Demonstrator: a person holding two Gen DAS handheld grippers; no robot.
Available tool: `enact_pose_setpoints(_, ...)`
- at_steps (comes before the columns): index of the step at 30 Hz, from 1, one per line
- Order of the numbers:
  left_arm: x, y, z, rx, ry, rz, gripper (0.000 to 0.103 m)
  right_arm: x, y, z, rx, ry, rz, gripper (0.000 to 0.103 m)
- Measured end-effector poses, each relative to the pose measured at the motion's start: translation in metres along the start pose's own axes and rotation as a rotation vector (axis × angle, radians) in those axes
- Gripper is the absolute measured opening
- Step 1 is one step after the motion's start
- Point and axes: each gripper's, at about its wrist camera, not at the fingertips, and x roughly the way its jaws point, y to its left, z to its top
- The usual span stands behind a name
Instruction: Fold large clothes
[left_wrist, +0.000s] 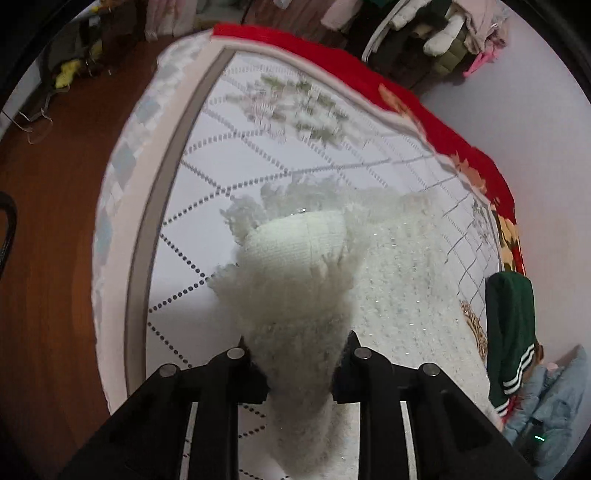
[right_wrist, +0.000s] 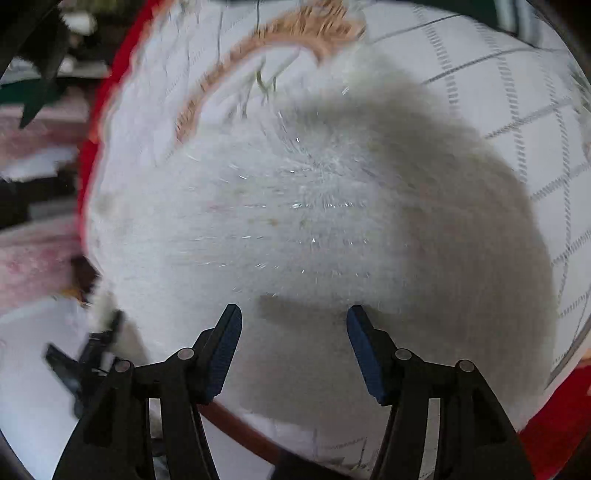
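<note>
A fluffy white sweater (left_wrist: 399, 280) lies on the white patterned bed cover (left_wrist: 236, 158). My left gripper (left_wrist: 299, 354) is shut on one of its sleeves (left_wrist: 295, 295) and holds the ribbed cuff lifted above the bed. In the right wrist view the sweater's body (right_wrist: 280, 221) fills the middle, blurred, with a dark shadow across its right side. My right gripper (right_wrist: 293, 317) is open and empty just above the sweater's near part. The left gripper also shows blurred at the lower left of that view (right_wrist: 96, 350).
A red blanket (left_wrist: 369, 74) borders the bed's far edge. A green garment with white stripes (left_wrist: 509, 332) and a light blue garment (left_wrist: 554, 406) lie at the right. Brown wooden floor (left_wrist: 55, 221) is on the left. Piled clothes (left_wrist: 443, 33) sit at the back.
</note>
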Motion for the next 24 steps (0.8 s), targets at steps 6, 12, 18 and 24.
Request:
enact_pose_setpoints(6,0.026,0.006,-0.011,-0.009,0.070,-0.132,0.068,0.044,0.010,0.018,0.018,0.060,-0.179,0.050)
enact_pose_setpoints(12,0.027,-0.023,-0.015,0.069,0.003,-0.080,0.019,0.036,0.000,0.009,0.009,0.034,-0.089,0.052)
enact_pose_setpoints(18,-0.003,-0.042,0.015,0.146,-0.089,-0.080,0.015,0.010,0.003,-0.010,-0.028,0.032,0.035,0.057)
enact_pose_setpoints(24,-0.012,-0.038,0.051,0.189,-0.052,-0.231,0.022,-0.025,-0.030,-0.052,0.116,-0.076,0.131,0.057)
